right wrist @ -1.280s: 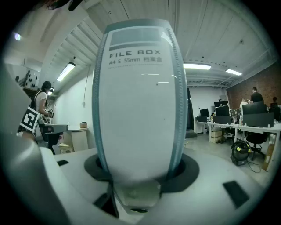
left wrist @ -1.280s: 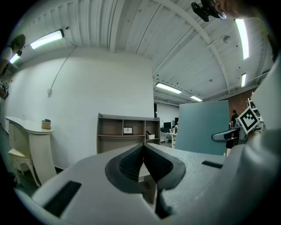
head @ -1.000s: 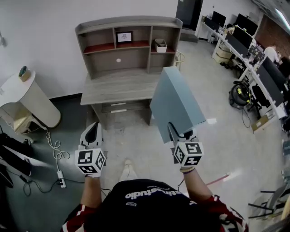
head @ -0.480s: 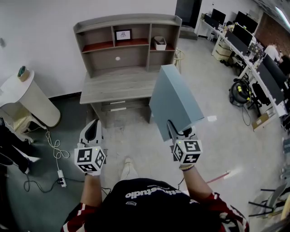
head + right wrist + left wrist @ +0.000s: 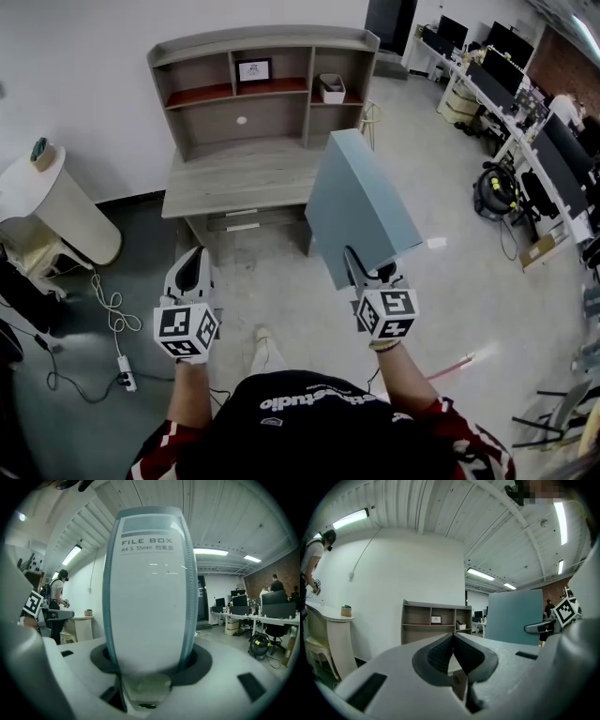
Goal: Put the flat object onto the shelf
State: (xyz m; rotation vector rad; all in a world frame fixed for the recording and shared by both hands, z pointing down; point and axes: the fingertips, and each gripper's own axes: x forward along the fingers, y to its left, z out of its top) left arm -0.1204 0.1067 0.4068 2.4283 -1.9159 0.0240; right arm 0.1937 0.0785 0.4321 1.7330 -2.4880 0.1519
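File box (image 5: 361, 211) stands clamped in right tongs (image 5: 371, 275).

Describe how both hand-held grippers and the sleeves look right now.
The left hand-held gripper and right hand-held gripper each have a pale grey body tapering to two jaws with dark ribbed pads. Each carries a white cube printed with black square markers. No cables show on them. The sleeves are red with white markings, beside a black top.
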